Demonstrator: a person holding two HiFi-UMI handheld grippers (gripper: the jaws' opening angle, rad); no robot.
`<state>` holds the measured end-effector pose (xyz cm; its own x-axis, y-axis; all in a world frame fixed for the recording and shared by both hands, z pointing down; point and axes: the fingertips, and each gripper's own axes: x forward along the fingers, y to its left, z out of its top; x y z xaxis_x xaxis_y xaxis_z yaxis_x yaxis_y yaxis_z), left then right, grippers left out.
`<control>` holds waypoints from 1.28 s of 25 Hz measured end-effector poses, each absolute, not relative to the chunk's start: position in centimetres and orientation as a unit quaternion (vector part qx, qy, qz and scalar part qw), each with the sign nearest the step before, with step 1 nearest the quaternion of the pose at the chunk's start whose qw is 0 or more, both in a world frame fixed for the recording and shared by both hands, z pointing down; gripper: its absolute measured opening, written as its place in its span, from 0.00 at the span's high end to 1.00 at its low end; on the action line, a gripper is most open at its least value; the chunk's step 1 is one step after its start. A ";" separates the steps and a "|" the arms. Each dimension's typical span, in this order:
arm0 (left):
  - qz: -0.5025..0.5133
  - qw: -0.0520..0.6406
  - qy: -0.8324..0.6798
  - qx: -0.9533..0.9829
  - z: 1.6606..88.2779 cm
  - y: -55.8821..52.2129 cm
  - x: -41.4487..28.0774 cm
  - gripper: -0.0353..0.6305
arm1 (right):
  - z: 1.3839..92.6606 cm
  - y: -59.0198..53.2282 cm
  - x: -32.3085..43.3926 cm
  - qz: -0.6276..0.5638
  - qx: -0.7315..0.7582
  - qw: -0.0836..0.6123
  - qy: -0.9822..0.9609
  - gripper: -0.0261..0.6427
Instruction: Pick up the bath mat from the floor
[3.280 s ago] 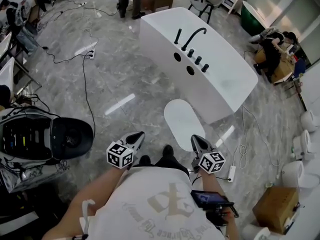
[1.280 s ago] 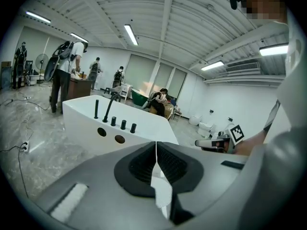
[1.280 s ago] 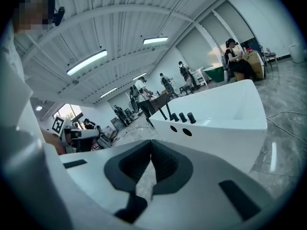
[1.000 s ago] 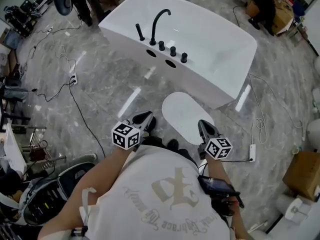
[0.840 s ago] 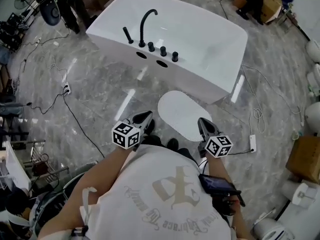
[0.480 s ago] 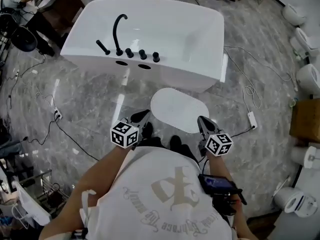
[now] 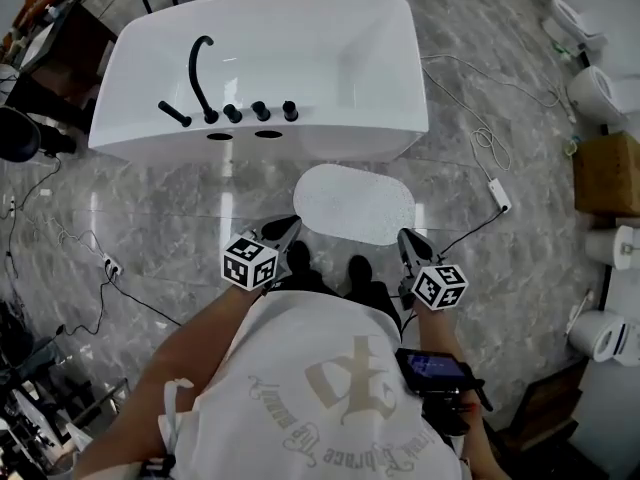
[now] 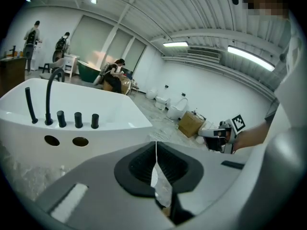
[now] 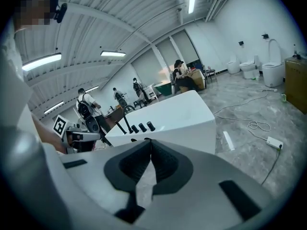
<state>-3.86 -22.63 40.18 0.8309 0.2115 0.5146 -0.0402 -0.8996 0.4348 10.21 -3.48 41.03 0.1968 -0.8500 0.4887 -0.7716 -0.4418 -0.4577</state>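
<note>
Bath mat (image 7: 355, 203), a white oval, lies flat on the grey marbled floor (image 7: 150, 198) in the head view, just in front of the person's shoes (image 7: 300, 263) and just short of the white bathtub (image 7: 300, 48) with its black faucet (image 7: 200, 68). The left tool (image 7: 287, 230) hangs near the mat's near-left edge and the right tool (image 7: 408, 240) near its near-right edge, both held well above the floor and touching nothing.

In the left gripper view the jaws are pressed together with nothing pinched between them. They look across at the bathtub's side, and the right tool shows far off to the right. The mat itself cannot be picked out here.

In the right gripper view the jaws also meet at the tips and hold nothing. The bathtub fills the middle distance, and the left tool shows at the left.

The step in hand looks like the approach, with the pickup not yet begun. To do it well, both tools probably need to tip further down and spread before they reach the floor. The mat lies flat, so one jaw must likely slip under the rim (a thin edge on a glossy floor may skate away). Taking the near edge at two spaced points should keep the mat from folding as it lifts.
</note>
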 end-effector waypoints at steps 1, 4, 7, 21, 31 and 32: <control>0.290 0.216 0.055 0.931 40.3 -22.7 -3.7 0.93 | 41.0 -3.5 10.1 -0.353 -0.776 0.057 0.520 0.95; 0.298 0.211 0.081 0.927 40.8 -22.9 -3.6 0.93 | 41.3 -4.0 9.3 -0.354 -0.784 0.057 0.508 0.95; 0.309 0.210 0.096 0.923 41.5 -23.2 -4.2 0.93 | 41.7 -4.5 8.1 -0.356 -0.787 0.058 0.500 0.95; 0.358 0.201 0.112 0.905 45.4 -21.3 -3.6 0.93 | 46.4 -3.1 7.8 -0.383 -0.779 0.059 0.493 0.95; 0.384 0.206 0.116 0.892 49.2 -15.9 -0.7 0.93 | 50.6 -0.9 9.7 -0.406 -0.754 0.065 0.513 0.95; 0.386 0.204 0.113 0.892 49.7 -15.5 -0.5 0.93 | 51.2 -0.4 9.6 -0.410 -0.750 0.064 0.516 0.95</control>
<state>-0.50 -15.54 49.65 0.6759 0.3595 0.6434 0.0451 -0.8915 0.4508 9.58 -0.43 51.17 0.1318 -0.8255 0.5487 -0.7209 -0.4598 -0.5185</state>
